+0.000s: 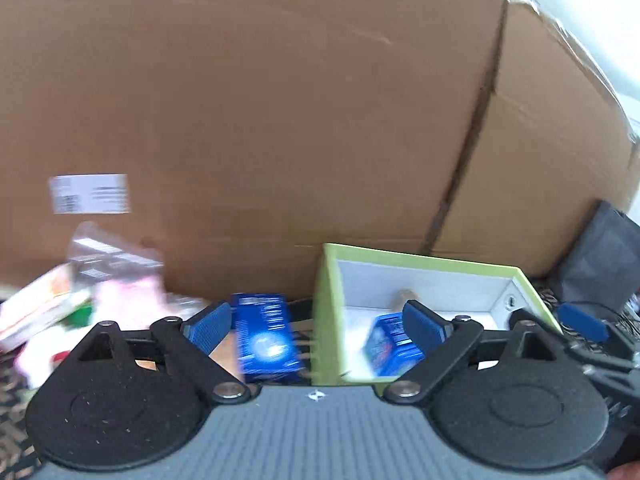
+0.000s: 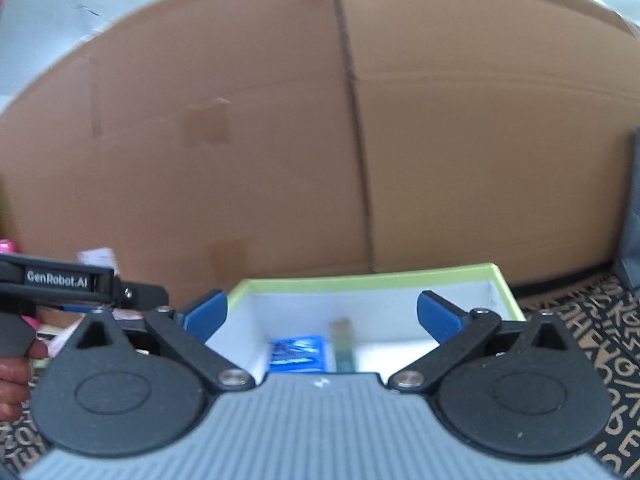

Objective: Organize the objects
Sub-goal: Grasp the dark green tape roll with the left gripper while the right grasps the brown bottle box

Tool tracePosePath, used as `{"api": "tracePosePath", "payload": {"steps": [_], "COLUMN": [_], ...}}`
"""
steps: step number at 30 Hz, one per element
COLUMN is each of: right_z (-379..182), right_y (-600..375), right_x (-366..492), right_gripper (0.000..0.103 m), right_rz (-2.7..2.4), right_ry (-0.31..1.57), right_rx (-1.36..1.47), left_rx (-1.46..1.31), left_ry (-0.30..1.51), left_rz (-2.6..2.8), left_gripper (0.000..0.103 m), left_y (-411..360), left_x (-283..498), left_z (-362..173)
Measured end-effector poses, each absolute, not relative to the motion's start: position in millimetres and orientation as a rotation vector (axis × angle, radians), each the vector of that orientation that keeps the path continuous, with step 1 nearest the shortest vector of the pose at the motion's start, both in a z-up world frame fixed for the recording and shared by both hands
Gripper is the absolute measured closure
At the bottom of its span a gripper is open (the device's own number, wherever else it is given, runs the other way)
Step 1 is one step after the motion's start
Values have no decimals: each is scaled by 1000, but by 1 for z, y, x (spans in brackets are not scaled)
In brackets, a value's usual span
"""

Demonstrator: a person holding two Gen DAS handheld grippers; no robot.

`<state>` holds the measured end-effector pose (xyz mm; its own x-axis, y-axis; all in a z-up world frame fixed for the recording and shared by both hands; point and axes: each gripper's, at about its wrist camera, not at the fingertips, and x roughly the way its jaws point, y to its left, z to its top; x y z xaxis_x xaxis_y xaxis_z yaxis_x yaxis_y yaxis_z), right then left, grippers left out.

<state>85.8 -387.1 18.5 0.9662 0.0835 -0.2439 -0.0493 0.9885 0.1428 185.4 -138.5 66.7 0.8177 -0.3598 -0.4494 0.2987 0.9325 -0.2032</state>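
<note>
Here, view by view:

Left wrist view, left tool (image 1: 318,326): jaws spread wide, nothing pressed by either blue pad (image 1: 208,326); the picture is motion-blurred.
Left wrist view, blue carton (image 1: 266,340): stands between the pads but clear of both, just outside the green box's left wall; it sits on the surface or hangs just above it, I cannot tell which.
Left wrist view, green box (image 1: 326,308): open-topped, white inside, lime-green walls; a second blue carton (image 1: 390,346) lies in it, partly behind the right pad.
Left wrist view, surroundings: a big cardboard box (image 1: 280,112) with a white label (image 1: 90,194) fills the background; a blurred heap of packets (image 1: 80,300) lies at left; the right tool (image 1: 584,326) edges in at far right.

Right wrist view, right tool (image 2: 322,314): jaws fully apart, holding nothing, hovering over the green box (image 2: 372,280).
Right wrist view, box contents: a blue carton (image 2: 298,354) lies flat on the white floor; beside it a slim greenish stick-shaped item (image 2: 344,344), too blurred to name.
Right wrist view, left edge: the left tool (image 2: 60,280), marked GenRobot.AI, with a person's hand (image 2: 16,376) on its grip.
Right wrist view, tabletop (image 2: 600,340): covered in a black cloth with tan lettering.
</note>
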Motion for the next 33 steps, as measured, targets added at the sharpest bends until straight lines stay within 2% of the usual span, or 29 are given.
{"api": "tracePosePath", "payload": {"steps": [4,13,25,29,33], "right_z": [30,39,-3,-21,-39], "right_y": [-360,-276,-187,-181,-178], "right_x": [62,56,105,127,137], "right_gripper": [0,0,0,0,2], "right_rz": [153,401,352,335,329], "right_ry": [183,278,324,377,391], "right_rx": [123,52,-154,-146,-116], "left_rx": [-102,40,-150,-176,-91], "left_ry": [419,206,341,376,398], "left_rz": [-287,-186,-85,-106,-179], "left_gripper": [3,3,3,3,3], "left_y": [-102,-41,33,35,23], "left_x": [152,78,111,136,149], "left_z": [68,43,1,-1,-12]}}
